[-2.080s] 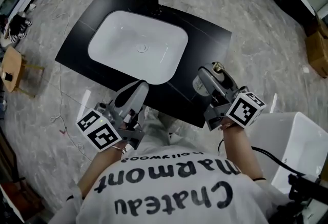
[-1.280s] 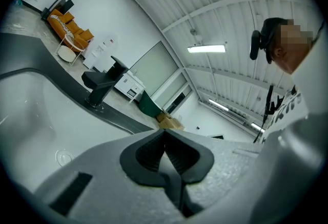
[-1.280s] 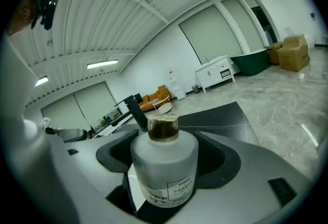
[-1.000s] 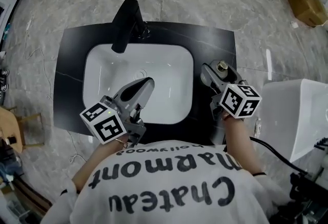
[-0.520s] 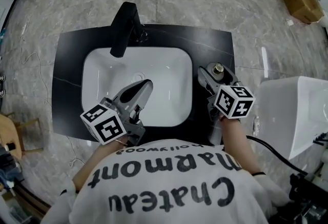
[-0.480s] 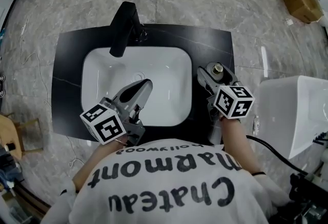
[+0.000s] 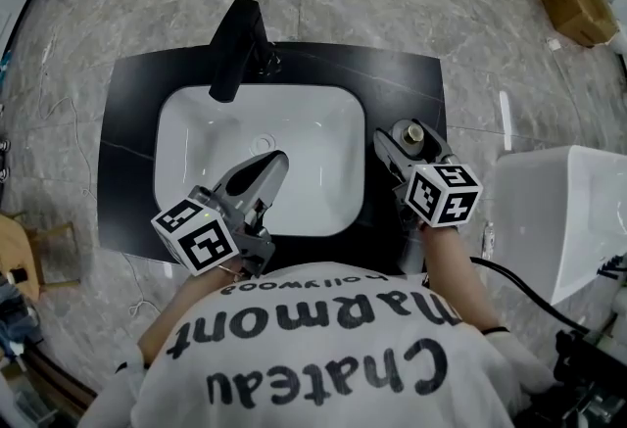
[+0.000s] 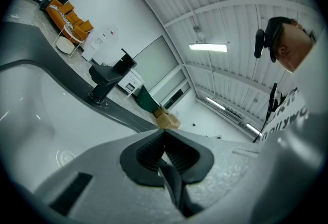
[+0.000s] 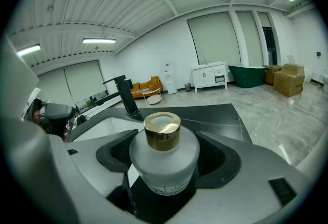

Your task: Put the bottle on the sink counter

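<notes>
A grey marble floor (image 7: 441, 15) fills the head view, and on it stands the black counter (image 7: 122, 132) with a white basin (image 7: 304, 137) sunk in its middle and a black faucet (image 7: 236, 49) at the far left of the basin. A white tub (image 7: 549, 211) stands well apart to the right of the counter. The left hand-held gripper (image 7: 263, 169) hangs over the near part of the basin with its jaws pressed together on nothing, and it has no part in the job at this point. The right hand-held gripper (image 7: 398, 148) is over the narrow strip of counter to the right of the basin, and its jaws pinch the bottle (image 9: 163, 161) by its frosted round body, upright, with the gold cap (image 9: 162, 129) uppermost. So the carrying looks done: the bottle is at the place the task names. Whether its base touches the counter cannot be told from any view. As I judge it, what is left is to set it down if it is not down, spread the jaws, and draw the right hand-held gripper back toward the near side without tipping it
</notes>
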The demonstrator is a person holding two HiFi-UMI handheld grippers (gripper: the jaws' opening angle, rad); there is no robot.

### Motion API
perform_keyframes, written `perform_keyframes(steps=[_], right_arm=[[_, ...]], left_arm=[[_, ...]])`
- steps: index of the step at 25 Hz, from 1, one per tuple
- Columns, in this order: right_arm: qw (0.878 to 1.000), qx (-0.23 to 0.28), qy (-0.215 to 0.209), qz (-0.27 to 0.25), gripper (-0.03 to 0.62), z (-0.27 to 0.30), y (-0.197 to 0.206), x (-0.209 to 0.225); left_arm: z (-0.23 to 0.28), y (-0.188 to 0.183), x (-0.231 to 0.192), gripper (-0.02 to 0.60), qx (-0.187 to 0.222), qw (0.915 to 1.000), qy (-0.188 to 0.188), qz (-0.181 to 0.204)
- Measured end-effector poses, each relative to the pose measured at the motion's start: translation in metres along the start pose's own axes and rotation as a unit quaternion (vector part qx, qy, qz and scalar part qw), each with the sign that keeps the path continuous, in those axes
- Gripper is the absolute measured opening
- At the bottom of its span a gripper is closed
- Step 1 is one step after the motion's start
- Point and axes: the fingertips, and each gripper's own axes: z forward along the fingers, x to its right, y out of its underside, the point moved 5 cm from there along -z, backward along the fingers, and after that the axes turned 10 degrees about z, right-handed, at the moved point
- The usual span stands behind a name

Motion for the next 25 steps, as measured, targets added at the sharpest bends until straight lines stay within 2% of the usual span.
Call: perform_keyframes(steps=[4, 11, 14, 20, 25], right_arm=[[1.0, 0.003, -0.007, -0.006, 0.344, 0.001, 0.004, -0.002], [0.998, -0.017, -0.013, -0.058, 0.344, 0.005, 0.015, -0.009], [0.998, -0.02, -0.022, -0.063, 0.344, 0.003, 0.015, -0.009], [0.995, -0.037, -0.061, -0.068, 0.344, 0.005, 0.016, -0.009], [0.992, -0.053, -0.113, -0.031, 0.348, 0.009, 0.019, -0.005]], left_arm=[[-0.001, 0.003, 0.002, 0.015, 0.001, 1.0, -0.005, 0.004], [-0.003, 0.009, 0.008, 0.015, 0.006, 0.9999, -0.014, 0.004], [-0.003, 0.011, 0.013, 0.015, 0.01, 0.9997, -0.022, 0.005], [-0.007, 0.03, 0.027, 0.015, 0.016, 0.9986, -0.049, -0.008], [-0.014, 0.044, 0.052, 0.015, 0.043, 0.9947, -0.093, -0.01]])
